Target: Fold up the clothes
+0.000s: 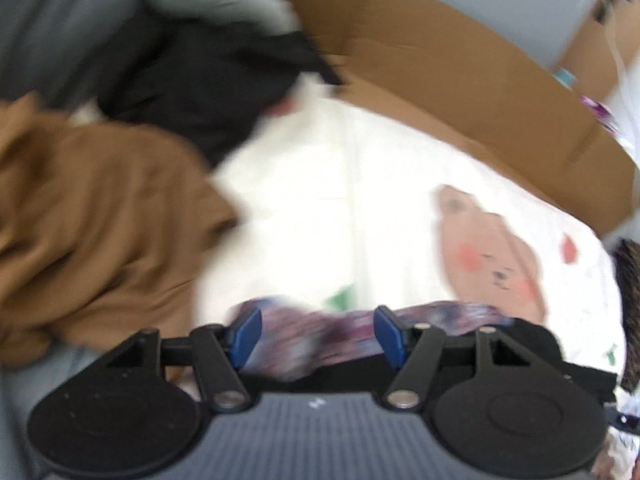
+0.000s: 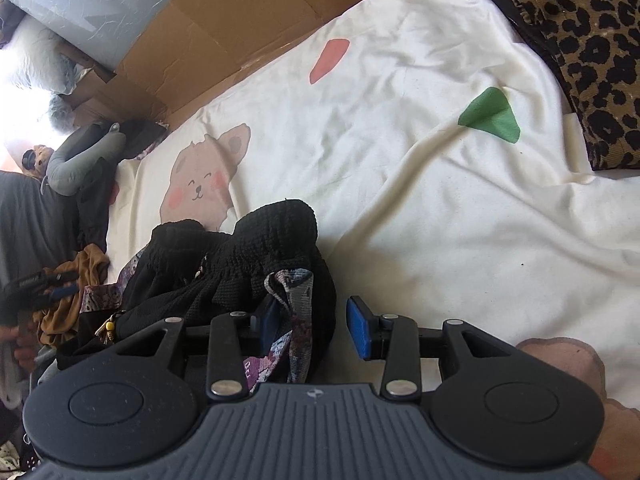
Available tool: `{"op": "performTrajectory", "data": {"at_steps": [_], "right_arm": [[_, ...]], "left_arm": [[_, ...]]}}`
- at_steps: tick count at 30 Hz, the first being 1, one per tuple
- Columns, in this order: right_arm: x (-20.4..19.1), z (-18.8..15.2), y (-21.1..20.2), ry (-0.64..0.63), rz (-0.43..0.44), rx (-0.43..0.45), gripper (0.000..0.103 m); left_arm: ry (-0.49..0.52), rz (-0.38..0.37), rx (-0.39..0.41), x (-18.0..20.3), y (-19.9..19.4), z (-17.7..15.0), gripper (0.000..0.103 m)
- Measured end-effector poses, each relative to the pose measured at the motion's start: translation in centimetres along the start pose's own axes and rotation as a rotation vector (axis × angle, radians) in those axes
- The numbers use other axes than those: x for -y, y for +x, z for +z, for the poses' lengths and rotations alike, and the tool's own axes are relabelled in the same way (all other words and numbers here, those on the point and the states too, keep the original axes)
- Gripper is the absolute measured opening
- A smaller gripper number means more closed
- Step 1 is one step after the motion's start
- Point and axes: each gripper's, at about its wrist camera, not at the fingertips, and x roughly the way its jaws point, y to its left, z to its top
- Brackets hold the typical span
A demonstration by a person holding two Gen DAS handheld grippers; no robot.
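A black textured garment with a purple patterned lining [image 2: 256, 256] lies bunched on the white bear-print sheet [image 2: 420, 160]. My right gripper [image 2: 316, 328] is open over its near edge; the patterned hem [image 2: 296, 320] hangs between the blue pads without being clamped. In the blurred left wrist view, my left gripper [image 1: 318, 336] is open just above the same patterned fabric [image 1: 320, 340], which lies between its pads. A brown garment [image 1: 92, 220] lies to its left and a black one [image 1: 200, 84] beyond.
Flattened cardboard [image 2: 224, 36] [image 1: 460, 72] lines the far side of the bed. A leopard-print cushion [image 2: 580, 52] sits at the right. A grey neck pillow [image 2: 80, 152] and dark clothes lie at the far left, with grey fabric [image 1: 60, 28] behind the pile.
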Motion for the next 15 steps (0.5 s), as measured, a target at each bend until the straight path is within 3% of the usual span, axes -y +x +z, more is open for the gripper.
{"op": "performTrajectory", "data": {"at_steps": [3, 15], "right_arm": [[0.0, -0.1, 0.2, -0.001, -0.010, -0.006, 0.042], [-0.4, -0.2, 0.5, -0.018, -0.007, -0.011, 0.042]], "left_arm": [[0.100, -0.068, -0.040, 3.3, 2.1, 0.9, 0.064], [0.348, -0.155, -0.121, 11.4, 8.8, 2.0, 0.063]]}}
